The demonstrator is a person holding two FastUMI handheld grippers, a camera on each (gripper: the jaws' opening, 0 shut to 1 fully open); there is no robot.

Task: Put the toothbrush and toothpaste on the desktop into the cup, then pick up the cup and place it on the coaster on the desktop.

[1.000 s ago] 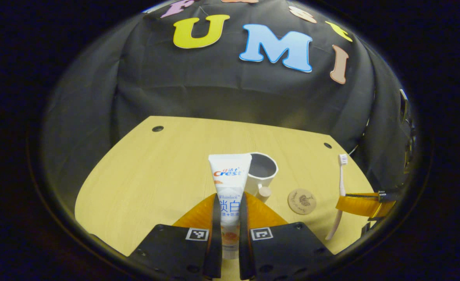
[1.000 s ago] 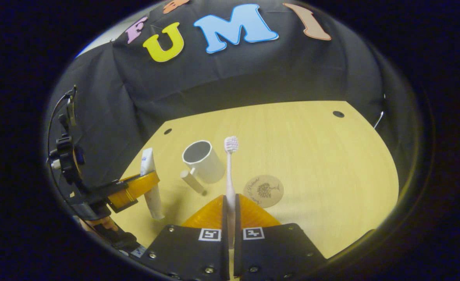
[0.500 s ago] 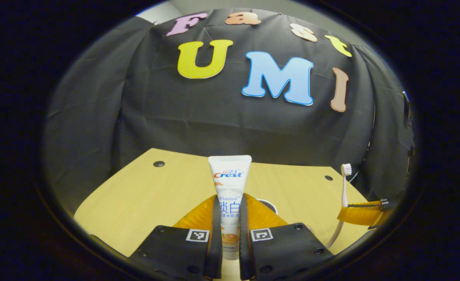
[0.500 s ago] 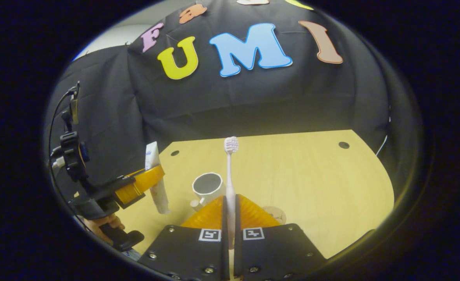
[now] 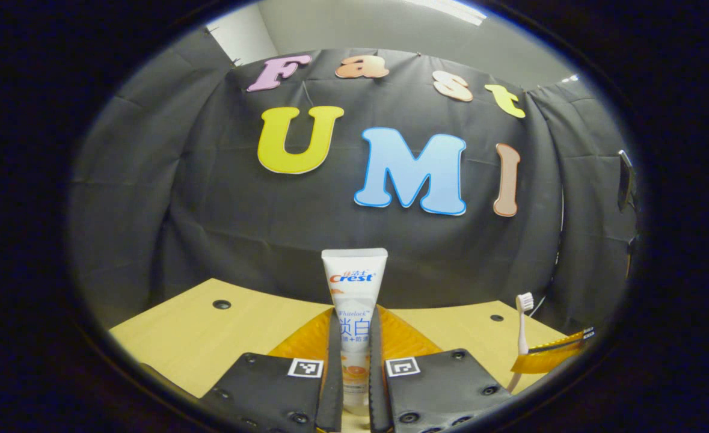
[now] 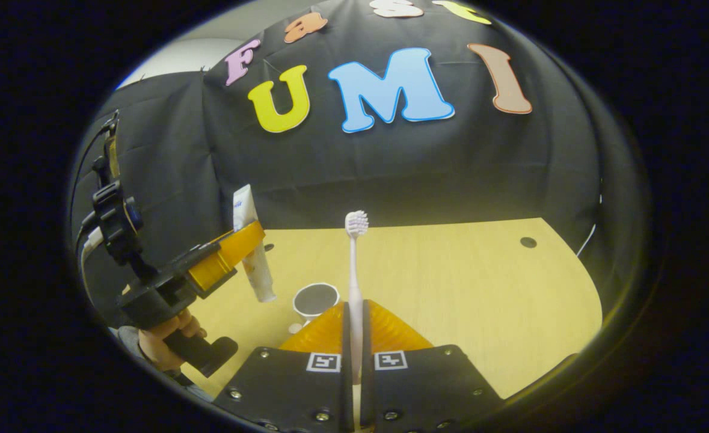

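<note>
Above a pale wooden desk (image 6: 450, 282) inside a black-cloth booth, two hand-held grippers are raised, each gripping one item. Seen in the left gripper view, the left gripper (image 5: 354, 361) has both fingers pressed against a white toothpaste (image 5: 354, 288) tube, which stands upright between them with its flat crimped end on top. Off to the right in that view, the right gripper (image 5: 549, 358) holds a toothbrush (image 5: 522, 319) upright, bristles on top. Seen in the right gripper view, the right gripper (image 6: 355, 343) is closed narrowly on the toothbrush (image 6: 354, 270) handle, the bristled head pointing up. Farther left in this view, the left gripper (image 6: 228, 258) carries the toothpaste (image 6: 252, 246) in the air, cap end down, and a hand (image 6: 165, 337) grips its handle. A white cup (image 6: 315, 299) stands on the desk, open side up, just below and to the right of the toothpaste's lower end and just left of the toothbrush handle.
</note>
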